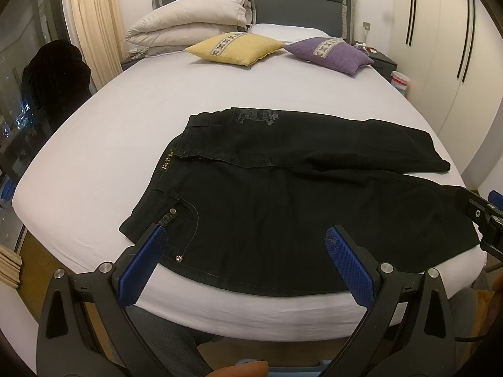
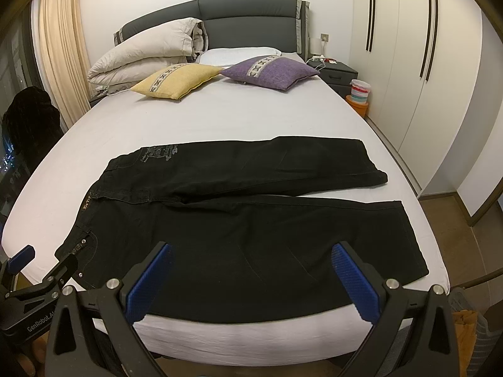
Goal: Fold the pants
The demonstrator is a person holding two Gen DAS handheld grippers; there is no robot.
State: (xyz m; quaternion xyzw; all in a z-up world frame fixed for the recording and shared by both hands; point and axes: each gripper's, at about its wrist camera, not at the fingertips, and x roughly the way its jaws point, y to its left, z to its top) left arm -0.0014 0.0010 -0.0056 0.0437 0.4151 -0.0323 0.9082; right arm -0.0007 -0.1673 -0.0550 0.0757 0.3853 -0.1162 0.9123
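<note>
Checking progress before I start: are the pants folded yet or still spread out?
Spread. The pants lie flat on the bed, both legs side by side.

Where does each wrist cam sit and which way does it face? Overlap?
Left wrist: at the bed's foot, waistband end, facing the headboard; left gripper open, right gripper at right edge.
Right wrist: at the foot, leg end, same heading; right gripper open, left gripper at lower left.
Shared: black denim pants flat on white-sheeted bed, yellow square cushion, purple square cushion.
</note>
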